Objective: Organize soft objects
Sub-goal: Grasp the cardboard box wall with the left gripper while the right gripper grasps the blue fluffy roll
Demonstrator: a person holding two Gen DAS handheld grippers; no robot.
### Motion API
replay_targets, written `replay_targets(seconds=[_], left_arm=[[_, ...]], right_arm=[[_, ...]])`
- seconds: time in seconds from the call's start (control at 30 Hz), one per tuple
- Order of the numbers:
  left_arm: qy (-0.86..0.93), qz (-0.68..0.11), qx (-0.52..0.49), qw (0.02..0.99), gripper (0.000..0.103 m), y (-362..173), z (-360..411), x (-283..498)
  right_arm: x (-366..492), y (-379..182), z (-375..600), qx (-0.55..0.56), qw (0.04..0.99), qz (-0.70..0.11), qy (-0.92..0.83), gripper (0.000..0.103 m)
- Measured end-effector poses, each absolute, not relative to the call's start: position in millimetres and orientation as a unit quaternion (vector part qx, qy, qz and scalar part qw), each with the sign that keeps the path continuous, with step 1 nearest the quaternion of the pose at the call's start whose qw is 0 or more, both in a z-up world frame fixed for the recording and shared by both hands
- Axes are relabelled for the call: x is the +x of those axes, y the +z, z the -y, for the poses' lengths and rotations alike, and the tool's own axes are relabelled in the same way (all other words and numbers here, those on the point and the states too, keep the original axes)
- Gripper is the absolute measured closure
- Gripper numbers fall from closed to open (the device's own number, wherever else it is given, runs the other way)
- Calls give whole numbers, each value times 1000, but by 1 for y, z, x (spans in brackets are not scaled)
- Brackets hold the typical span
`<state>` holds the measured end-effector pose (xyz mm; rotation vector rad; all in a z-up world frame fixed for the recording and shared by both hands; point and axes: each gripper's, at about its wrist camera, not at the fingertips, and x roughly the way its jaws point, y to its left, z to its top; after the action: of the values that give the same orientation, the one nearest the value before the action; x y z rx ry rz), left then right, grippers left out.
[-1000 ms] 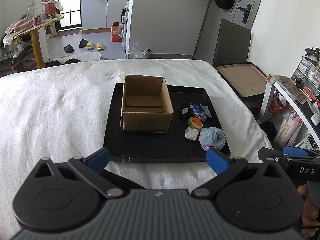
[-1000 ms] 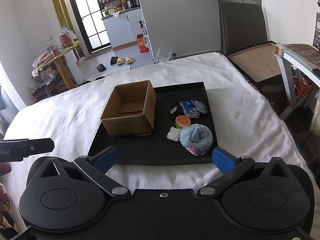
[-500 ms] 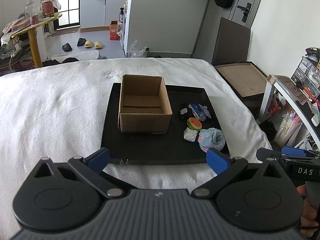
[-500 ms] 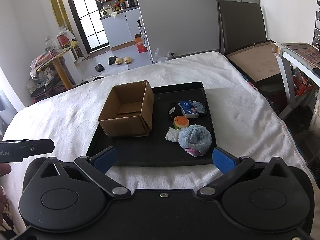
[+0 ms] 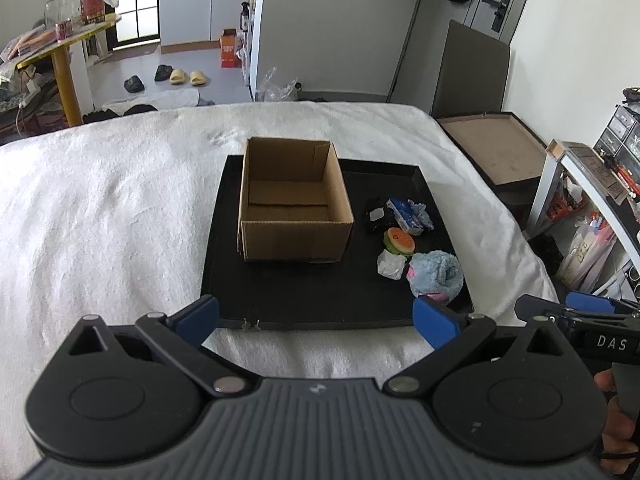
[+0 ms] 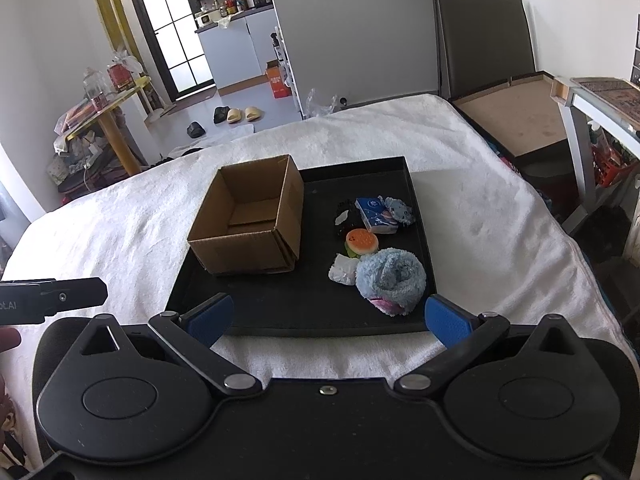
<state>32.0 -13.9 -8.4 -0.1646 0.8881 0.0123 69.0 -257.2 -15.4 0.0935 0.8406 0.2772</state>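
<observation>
White bed cover (image 5: 100, 208) fills most of both views. Black tray (image 5: 288, 304) lies flat on it. Open cardboard box (image 5: 294, 200) stands upright on the left half of the tray, nothing visible inside, flaps folded down at the bottom.

Soft things sit in a loose cluster on the right half of the tray, apart from the box. Fluffy blue sock ball (image 6: 392, 280) with a pink patch is nearest the tray's front edge, close to the right rim. White crumpled piece (image 6: 343, 270) touches its left side. Round orange and green squishy toy (image 6: 361, 242) sits just behind those two. Blue and white tissue pack (image 6: 376, 216) is behind the toy, with a small blue fluffy piece (image 6: 398, 210) at its right. Small black item (image 6: 343, 220) with a white patch lies left of the pack; cannot tell what it is.

Left tongs (image 5: 316, 318) hover over the bed in front of the tray's near edge, blue pads wide apart, holding nothing. Right tongs (image 6: 326, 316) likewise in front of the tray, pads wide apart, nothing between them, sock ball just beyond the right pad.
</observation>
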Motion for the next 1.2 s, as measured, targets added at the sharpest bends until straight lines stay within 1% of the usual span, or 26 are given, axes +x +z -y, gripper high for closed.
replay_targets(seconds=[0.5, 0.93, 1.03, 1.2], left_arm=[[19, -467, -79, 880, 0, -45, 3, 67], [48, -453, -108, 884, 1, -66, -10, 100], [54, -450, -113, 884, 3, -72, -15, 107], [62, -443, -120, 887, 4, -81, -22, 121]], right_arm=[[98, -50, 260, 55, 890, -435, 124, 0], [122, -79, 261, 67, 890, -436, 118, 0], [127, -87, 263, 74, 890, -434, 115, 1], [138, -102, 264, 88, 889, -439, 102, 11]])
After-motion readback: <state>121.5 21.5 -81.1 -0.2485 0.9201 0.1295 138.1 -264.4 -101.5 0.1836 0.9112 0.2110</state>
